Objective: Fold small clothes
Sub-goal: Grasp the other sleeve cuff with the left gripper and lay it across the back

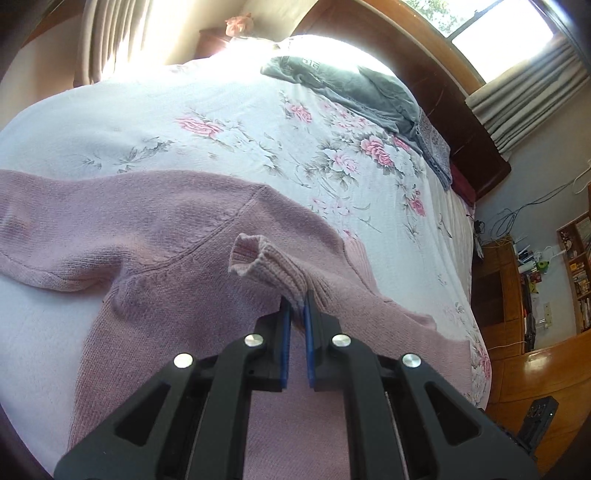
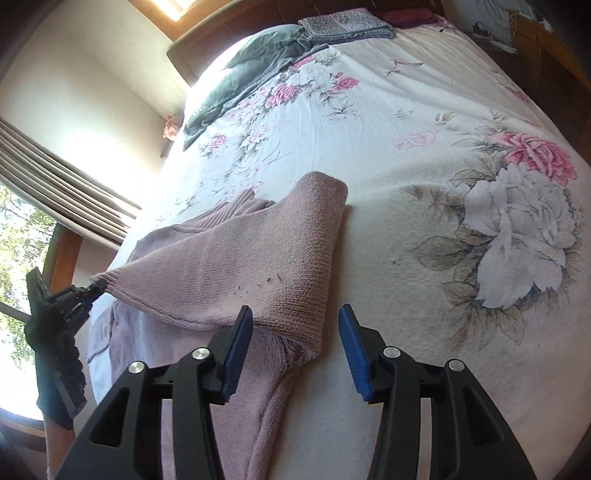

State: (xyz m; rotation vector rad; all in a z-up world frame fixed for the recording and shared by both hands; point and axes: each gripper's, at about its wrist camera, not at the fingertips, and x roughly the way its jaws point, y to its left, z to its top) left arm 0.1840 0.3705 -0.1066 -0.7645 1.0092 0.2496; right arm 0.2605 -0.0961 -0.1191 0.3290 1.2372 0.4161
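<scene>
pink knit sweater (image 1: pixel 155 229) on bed, cuff (image 1: pixel 258 266) pinched by L gripper (image 1: pixel 297 306)

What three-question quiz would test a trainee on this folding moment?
1. True or false: the left gripper is shut on the pink sweater's cuff.
2. The right gripper is: A) open, B) shut on the sleeve, C) out of view.
3. Which garment lies near the headboard, beside the folded patterned cloth?

Key: 1 true. 2 A; its fingers stand apart over the pink sweater, gripping nothing. 3 the grey garment.
</scene>
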